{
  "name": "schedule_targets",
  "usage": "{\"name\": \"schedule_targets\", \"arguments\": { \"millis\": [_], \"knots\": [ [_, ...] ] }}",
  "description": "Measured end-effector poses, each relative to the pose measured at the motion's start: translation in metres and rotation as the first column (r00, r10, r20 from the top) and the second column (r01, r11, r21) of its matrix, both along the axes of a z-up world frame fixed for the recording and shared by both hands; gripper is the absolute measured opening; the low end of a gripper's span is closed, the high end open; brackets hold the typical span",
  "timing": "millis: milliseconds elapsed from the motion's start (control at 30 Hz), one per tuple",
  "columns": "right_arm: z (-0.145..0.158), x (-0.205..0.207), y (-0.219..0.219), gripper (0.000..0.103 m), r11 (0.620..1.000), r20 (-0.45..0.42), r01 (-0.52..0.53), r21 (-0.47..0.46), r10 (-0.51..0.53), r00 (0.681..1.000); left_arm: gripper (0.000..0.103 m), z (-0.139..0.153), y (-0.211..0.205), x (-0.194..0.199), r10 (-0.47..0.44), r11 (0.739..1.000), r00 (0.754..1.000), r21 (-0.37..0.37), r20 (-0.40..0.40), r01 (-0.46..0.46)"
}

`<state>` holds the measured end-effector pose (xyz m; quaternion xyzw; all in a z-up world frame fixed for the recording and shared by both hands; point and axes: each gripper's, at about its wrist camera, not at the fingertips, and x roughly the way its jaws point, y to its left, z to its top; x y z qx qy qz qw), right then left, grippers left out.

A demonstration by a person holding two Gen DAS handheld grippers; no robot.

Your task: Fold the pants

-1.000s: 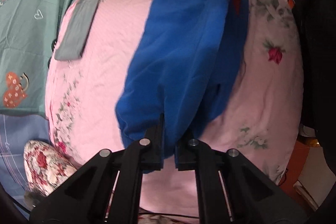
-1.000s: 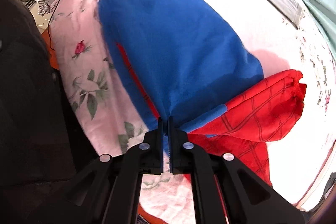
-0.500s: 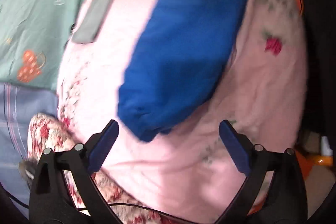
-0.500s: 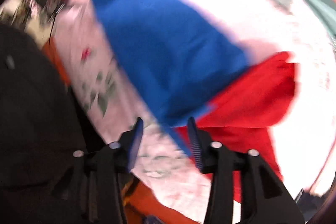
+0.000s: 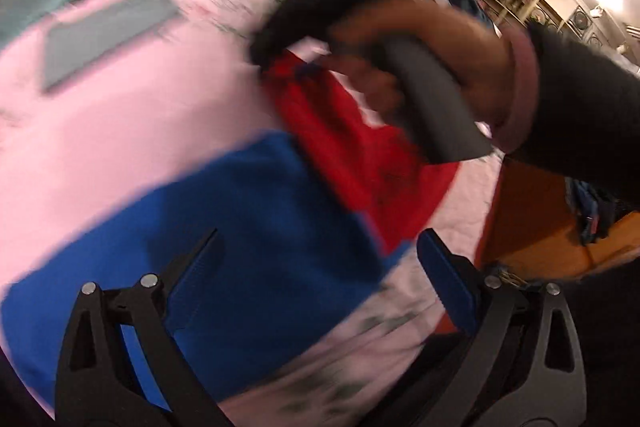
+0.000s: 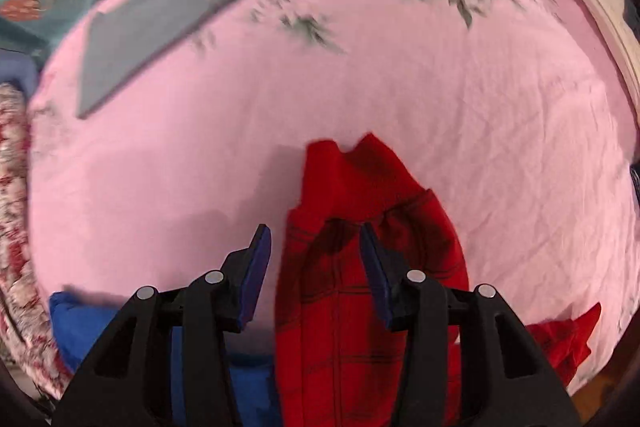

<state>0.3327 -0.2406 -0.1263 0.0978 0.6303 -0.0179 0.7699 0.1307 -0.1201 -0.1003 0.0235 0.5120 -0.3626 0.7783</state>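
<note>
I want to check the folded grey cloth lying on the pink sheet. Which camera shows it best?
The right wrist view: the grey cloth lies fully in frame with readable edges and a folded end. The left wrist view shows it smaller and motion-blurred.

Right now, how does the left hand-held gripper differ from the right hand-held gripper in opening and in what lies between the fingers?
The left hand-held gripper is opened wide; the right hand-held gripper is opened less. The left one hangs over the blue part of the pants; the right one has the red part of the pants between its fingers, unclamped. Both are open, holding nothing, above the pink sheet.
</note>
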Motion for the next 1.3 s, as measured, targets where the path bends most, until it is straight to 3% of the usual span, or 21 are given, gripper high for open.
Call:
{"name": "schedule_targets", "arguments": {
  "millis": [33, 133, 233, 400, 500, 600, 733, 833, 867, 933, 1000, 1067, 1133, 1200, 1300],
  "knots": [
    [-0.009, 0.003, 0.001, 0.03, 1.0, -0.024, 0.001, -0.027, -0.002, 1.0, 0.097, -0.009, -0.014, 0.0, -0.02, 1.0, 0.999, -0.009, -0.028, 0.019],
    [-0.014, 0.0, -0.002, 0.005, 0.999, -0.013, -0.03, -0.044, 0.03, 0.999, 0.09, -0.032, -0.039, 0.001, -0.066, 0.998, 0.995, -0.002, -0.073, 0.066],
    [0.016, -0.022, -0.022, 0.003, 0.999, 0.077, -0.034, 0.02, 0.033, 0.997, 0.076, -0.053, -0.047, -0.003, -0.098, 0.995, 0.985, 0.0, -0.141, 0.099],
    [0.092, -0.105, -0.097, 0.003, 0.977, 0.309, -0.015, 0.211, -0.052, 0.95, 0.078, -0.061, -0.047, -0.007, -0.129, 0.991, 0.983, -0.034, -0.129, 0.126],
    [0.103, -0.156, -0.141, 0.003, 0.959, 0.368, 0.036, 0.28, -0.142, 0.919, 0.081, -0.065, -0.046, -0.006, -0.133, 0.991, 0.98, -0.052, -0.146, 0.127],
    [0.079, -0.207, -0.184, 0.003, 0.931, 0.355, 0.126, 0.344, -0.253, 0.9, 0.081, -0.066, -0.052, -0.008, -0.144, 0.989, 0.979, -0.043, -0.147, 0.139],
    [0.009, -0.26, -0.228, 0.003, 0.842, 0.218, 0.324, 0.431, -0.445, 0.869, 0.08, -0.063, -0.064, -0.016, -0.184, 0.982, 0.976, 0.019, -0.119, 0.188],
    [-0.024, -0.275, -0.236, 0.012, 0.802, 0.169, 0.378, 0.462, -0.498, 0.85, 0.08, -0.061, -0.076, -0.02, -0.232, 0.967, 0.967, 0.08, -0.104, 0.24],
    [-0.022, -0.275, -0.235, 0.015, 0.811, 0.185, 0.363, 0.459, -0.487, 0.853, 0.08, -0.057, -0.08, -0.021, -0.25, 0.96, 0.961, 0.104, -0.116, 0.262],
    [-0.008, -0.275, -0.234, 0.03, 0.839, 0.185, 0.36, 0.408, -0.462, 0.867, 0.08, -0.043, -0.083, -0.025, -0.271, 0.953, 0.957, 0.107, -0.106, 0.282],
    [0.014, -0.275, -0.233, 0.03, 0.869, 0.227, 0.333, 0.365, -0.43, 0.874, 0.082, -0.017, -0.079, -0.025, -0.284, 0.955, 0.957, 0.069, -0.066, 0.288],
    [0.046, -0.279, -0.227, 0.03, 0.909, 0.353, 0.281, 0.307, -0.383, 0.854, 0.087, 0.002, -0.079, -0.021, -0.259, 0.965, 0.965, 0.022, -0.036, 0.26],
    [0.061, -0.27, -0.219, 0.03, 0.931, 0.427, 0.204, 0.302, -0.323, 0.845, 0.087, 0.007, -0.078, -0.012, -0.225, 0.974, 0.974, -0.03, -0.036, 0.224],
    [0.06, -0.256, -0.212, 0.03, 0.929, 0.442, 0.139, 0.343, -0.29, 0.849, 0.087, 0.004, -0.094, -0.001, -0.191, 0.98, 0.98, -0.074, -0.06, 0.187],
    [0.03, -0.225, -0.205, 0.03, 0.95, 0.405, 0.101, 0.296, -0.221, 0.887, 0.087, -0.011, -0.101, 0.007, -0.162, 0.983, 0.982, -0.106, -0.099, 0.151]
  ]
}}
